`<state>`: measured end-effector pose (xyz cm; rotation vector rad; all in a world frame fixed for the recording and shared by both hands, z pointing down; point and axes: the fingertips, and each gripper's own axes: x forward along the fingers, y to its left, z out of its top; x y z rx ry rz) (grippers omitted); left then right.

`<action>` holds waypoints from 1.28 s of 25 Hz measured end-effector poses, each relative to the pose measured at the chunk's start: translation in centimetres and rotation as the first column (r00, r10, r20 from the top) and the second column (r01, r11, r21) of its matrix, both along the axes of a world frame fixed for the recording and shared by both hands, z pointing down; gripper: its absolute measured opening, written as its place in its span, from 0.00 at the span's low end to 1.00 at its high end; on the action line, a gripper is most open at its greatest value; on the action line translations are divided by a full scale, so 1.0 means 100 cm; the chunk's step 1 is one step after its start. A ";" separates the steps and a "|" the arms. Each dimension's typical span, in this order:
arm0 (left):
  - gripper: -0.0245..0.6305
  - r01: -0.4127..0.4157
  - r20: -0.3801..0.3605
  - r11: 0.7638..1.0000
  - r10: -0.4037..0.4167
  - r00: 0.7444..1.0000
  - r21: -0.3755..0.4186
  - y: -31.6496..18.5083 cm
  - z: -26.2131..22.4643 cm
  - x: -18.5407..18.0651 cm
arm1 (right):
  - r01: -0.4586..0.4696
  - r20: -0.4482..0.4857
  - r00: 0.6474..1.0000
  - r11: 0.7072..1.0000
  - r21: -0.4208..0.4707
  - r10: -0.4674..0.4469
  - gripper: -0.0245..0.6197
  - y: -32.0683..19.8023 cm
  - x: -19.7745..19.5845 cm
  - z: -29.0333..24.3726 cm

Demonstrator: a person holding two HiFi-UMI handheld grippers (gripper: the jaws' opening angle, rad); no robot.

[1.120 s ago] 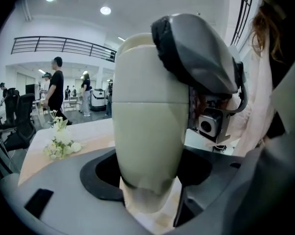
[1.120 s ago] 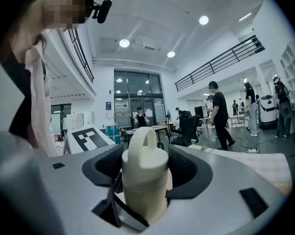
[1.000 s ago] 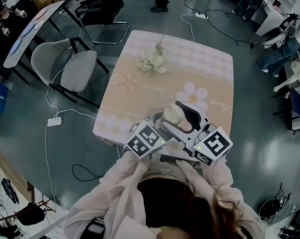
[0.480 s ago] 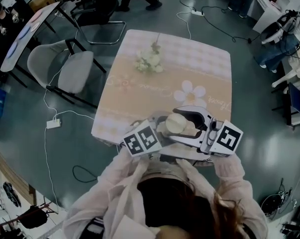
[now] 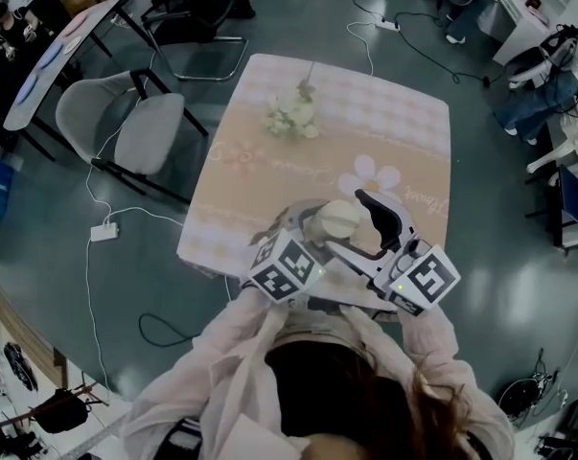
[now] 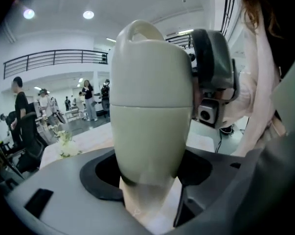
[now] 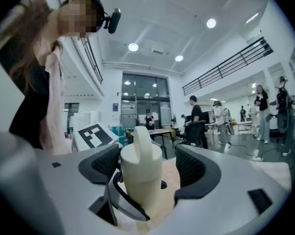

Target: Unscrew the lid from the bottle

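Above the near edge of the peach cloth-covered table [image 5: 250, 190], the left gripper [image 6: 149, 168] clamps the cream plastic bottle [image 6: 149, 131] steady while the right gripper [image 7: 143, 168], jaws just opened, brackets its loop-topped lid [image 7: 140, 153] without touching, probably resetting for another twist.

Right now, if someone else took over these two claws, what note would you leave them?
Left claw: clamped on the bottle body, held up over the table's near edge.
Right claw: jaws have just been opening; they stand apart around the lid, not pressing it.
Done: lid sits on the bottle; how loose, I cannot tell.
Left to do: close on the lid, twist, lift it off.
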<state>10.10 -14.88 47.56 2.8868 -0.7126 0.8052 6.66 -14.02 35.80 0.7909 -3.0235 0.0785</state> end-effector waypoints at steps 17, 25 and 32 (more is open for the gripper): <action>0.52 -0.022 -0.021 0.999 0.021 1.000 -0.037 0.012 0.007 0.008 | -0.121 -0.037 0.992 0.993 -0.002 0.121 0.48 0.012 0.004 0.016; 0.52 -0.162 -0.024 0.986 0.162 0.987 -0.040 0.022 -0.002 0.008 | 0.116 -0.028 0.993 0.993 -0.002 -0.116 0.47 0.021 -0.002 0.004; 0.52 -0.352 -0.002 0.934 0.352 0.936 -0.059 0.038 -0.009 0.007 | 0.372 -0.012 0.928 0.927 0.050 -0.372 0.47 0.034 -0.004 -0.007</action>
